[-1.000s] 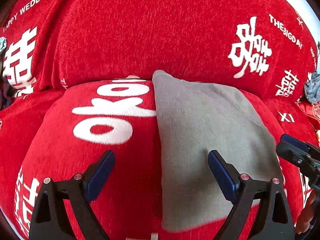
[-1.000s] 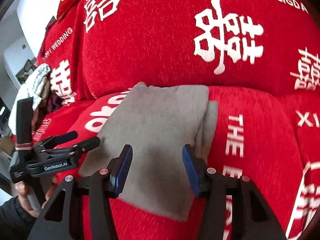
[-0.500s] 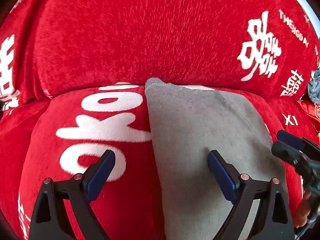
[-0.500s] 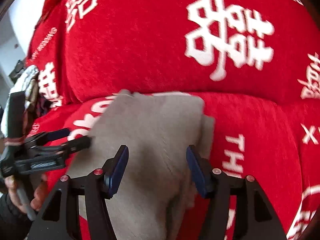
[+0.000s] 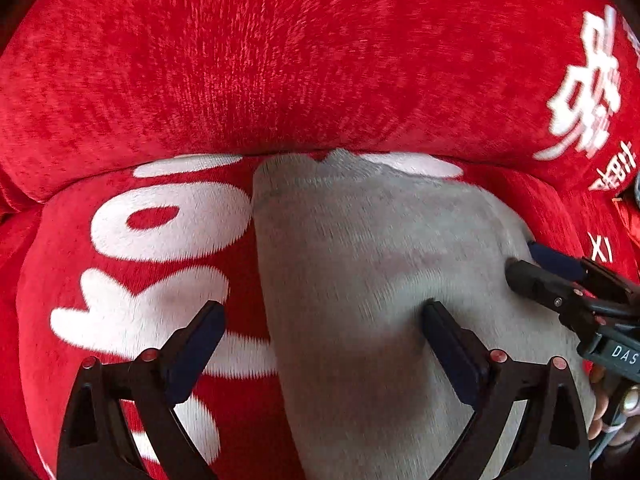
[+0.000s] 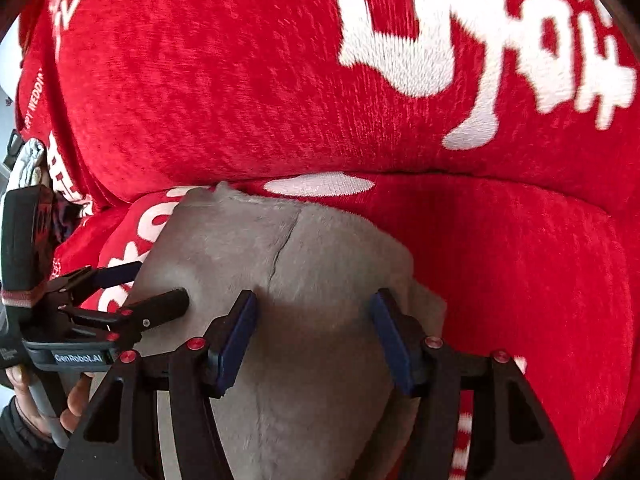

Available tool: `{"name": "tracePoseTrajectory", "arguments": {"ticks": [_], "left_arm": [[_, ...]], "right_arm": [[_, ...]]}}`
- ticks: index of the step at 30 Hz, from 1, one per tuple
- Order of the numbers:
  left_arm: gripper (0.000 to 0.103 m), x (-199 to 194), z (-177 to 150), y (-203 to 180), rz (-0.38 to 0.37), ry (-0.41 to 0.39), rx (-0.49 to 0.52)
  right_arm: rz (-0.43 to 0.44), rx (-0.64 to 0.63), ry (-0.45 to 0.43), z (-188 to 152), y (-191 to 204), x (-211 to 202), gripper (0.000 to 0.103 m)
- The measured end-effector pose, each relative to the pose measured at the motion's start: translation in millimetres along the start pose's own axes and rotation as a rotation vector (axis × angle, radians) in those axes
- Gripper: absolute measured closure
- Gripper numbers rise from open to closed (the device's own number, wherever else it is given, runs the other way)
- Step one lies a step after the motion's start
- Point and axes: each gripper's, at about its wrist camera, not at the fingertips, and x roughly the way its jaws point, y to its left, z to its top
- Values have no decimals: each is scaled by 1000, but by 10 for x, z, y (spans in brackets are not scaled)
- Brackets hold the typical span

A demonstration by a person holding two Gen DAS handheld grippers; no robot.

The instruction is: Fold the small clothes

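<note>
Fingers of the left gripper [image 5: 320, 344] have just spread wider, straddling the left edge of the grey garment [image 5: 360, 272]; the right gripper [image 6: 312, 332] stands half-open above it, pinching nothing. Both have dropped closer to the garment on the red sofa seat [image 6: 520, 260], probably readying another fold.

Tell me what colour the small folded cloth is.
Plain grey cloth, clearest in the left wrist view.
</note>
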Motion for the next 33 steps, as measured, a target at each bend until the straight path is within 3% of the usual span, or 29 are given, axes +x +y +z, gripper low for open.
{"name": "tracePoseTrajectory", "arguments": {"ticks": [3, 5, 8, 13, 17, 19, 24, 28, 30, 33], "left_arm": [[3, 21, 136, 78, 19, 11, -32], [3, -88, 146, 160, 54, -22, -62], [3, -311, -3, 299, 25, -76, -83], [3, -554, -530, 434, -54, -103, -50], [3, -607, -764, 580, -124, -87, -113], [3, -564, -826, 554, -148, -64, -133], [3, -551, -762, 440, -199, -56, -173], [3, -627, -777, 454, -239, -61, -188], [3, -695, -805, 472, -265, -78, -186], [3, -701, -797, 464, -311, -86, -195]], "right_arm": [[-11, 34, 7, 87, -48, 62, 39], [-33, 68, -16, 103, -73, -8, 39], [-135, 59, -96, -47, -38, -311, 37], [-62, 92, -79, -419, -284, -693, 36], [-32, 195, -103, -709, -587, -974, 36], [28, 258, -113, -815, -691, -1054, 36], [175, 291, -100, -858, -532, -948, 36], [150, 277, -14, -806, -345, -598, 32], [167, 284, -46, -806, -319, -577, 25], [179, 285, -47, -799, -312, -574, 24]]}}
